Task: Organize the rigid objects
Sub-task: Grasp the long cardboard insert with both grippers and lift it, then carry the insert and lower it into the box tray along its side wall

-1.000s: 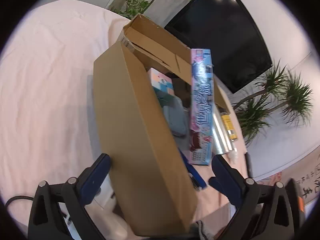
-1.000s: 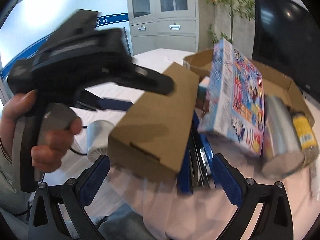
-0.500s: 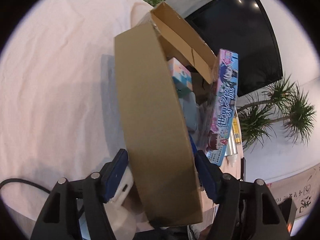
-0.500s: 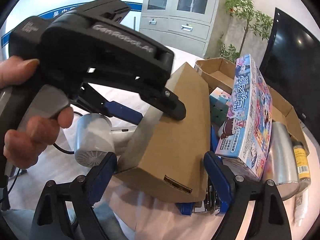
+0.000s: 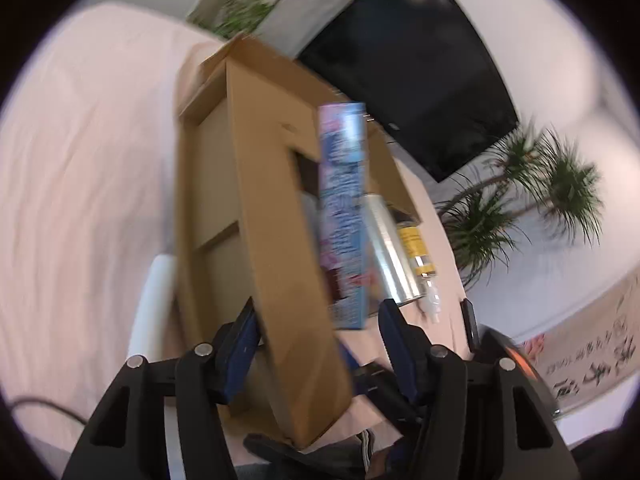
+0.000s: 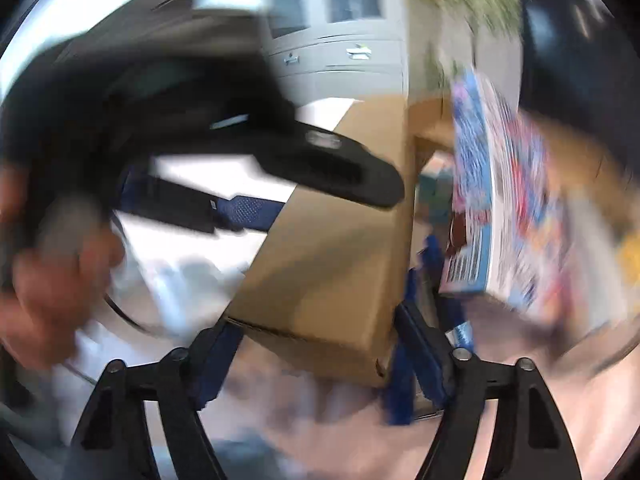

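Both your grippers straddle the box flap.
Your left gripper (image 5: 316,326) and right gripper (image 6: 316,350) have just been closing around the flap (image 6: 340,248), frame centre; pads seem to touch it, though blur hides contact.

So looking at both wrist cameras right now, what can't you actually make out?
- Left wrist view: the cardboard box wall hides whatever lies inside.
- Right wrist view: motion blur smears the print on the colourful carton.
- Whether the left gripper or right gripper actually presses the box wall: blurred.
- White appliance: mostly hidden behind the box.
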Demonstrator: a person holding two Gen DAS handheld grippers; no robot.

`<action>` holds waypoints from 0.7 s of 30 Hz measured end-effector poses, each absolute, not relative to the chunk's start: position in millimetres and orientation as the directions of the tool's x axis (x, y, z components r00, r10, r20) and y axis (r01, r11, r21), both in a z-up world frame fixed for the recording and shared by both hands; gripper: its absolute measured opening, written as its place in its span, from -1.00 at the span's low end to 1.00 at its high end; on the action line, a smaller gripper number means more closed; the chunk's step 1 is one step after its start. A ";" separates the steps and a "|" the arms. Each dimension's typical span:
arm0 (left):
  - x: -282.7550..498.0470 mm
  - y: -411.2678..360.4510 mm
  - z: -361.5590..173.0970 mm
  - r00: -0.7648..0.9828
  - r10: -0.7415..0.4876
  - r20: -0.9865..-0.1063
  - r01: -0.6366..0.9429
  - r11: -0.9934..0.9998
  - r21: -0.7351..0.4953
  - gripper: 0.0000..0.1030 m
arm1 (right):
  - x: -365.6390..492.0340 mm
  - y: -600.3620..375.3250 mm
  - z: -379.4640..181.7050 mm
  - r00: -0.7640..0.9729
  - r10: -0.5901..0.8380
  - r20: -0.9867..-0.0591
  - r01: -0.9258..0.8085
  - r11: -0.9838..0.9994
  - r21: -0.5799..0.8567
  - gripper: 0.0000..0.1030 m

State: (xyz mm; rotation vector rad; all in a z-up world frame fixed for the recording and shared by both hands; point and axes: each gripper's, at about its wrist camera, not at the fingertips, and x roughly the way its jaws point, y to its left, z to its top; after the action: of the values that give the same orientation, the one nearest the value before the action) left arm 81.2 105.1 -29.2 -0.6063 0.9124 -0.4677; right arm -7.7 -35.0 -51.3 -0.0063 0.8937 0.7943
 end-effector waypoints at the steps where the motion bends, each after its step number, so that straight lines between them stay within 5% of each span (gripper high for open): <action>1: 82.7 102.7 -27.6 0.532 -0.618 -0.579 0.127 0.734 -0.667 0.00 | 1.9 -45.5 -55.5 0.304 0.689 -0.658 -0.571 0.684 0.453 0.36; 5: 91.0 85.6 -39.6 0.495 -0.601 -0.628 0.124 0.764 -0.633 -0.48 | 7.5 -61.9 -60.4 0.278 0.727 -0.627 -0.504 0.667 0.549 0.34; 11: 91.6 68.1 -47.2 0.499 -0.546 -0.673 0.140 0.817 -0.559 -0.49 | -6.8 -71.8 -30.1 0.414 0.586 -0.696 -0.512 0.782 0.354 0.45; 13: 90.0 68.0 -47.6 0.499 -0.548 -0.672 0.148 0.818 -0.556 -0.50 | -5.0 -63.3 -27.6 0.426 0.555 -0.715 -0.518 0.797 0.311 0.31; 17: 73.2 81.4 -41.1 0.546 -0.517 -0.660 0.132 0.830 -0.541 -0.49 | 0.2 -61.7 -25.5 0.407 0.545 -0.733 -0.544 0.789 0.284 -0.38; 21: 49.1 107.9 -46.3 0.566 -0.426 -0.705 0.018 0.862 -0.506 -0.47 | -1.6 -56.1 -24.6 0.416 0.539 -0.732 -0.535 0.796 0.282 -0.40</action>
State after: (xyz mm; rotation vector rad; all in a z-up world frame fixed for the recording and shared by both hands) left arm 49.1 107.9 -46.3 -0.4799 0.9404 -0.2733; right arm -1.6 -56.1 -24.6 0.0052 0.9211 0.6741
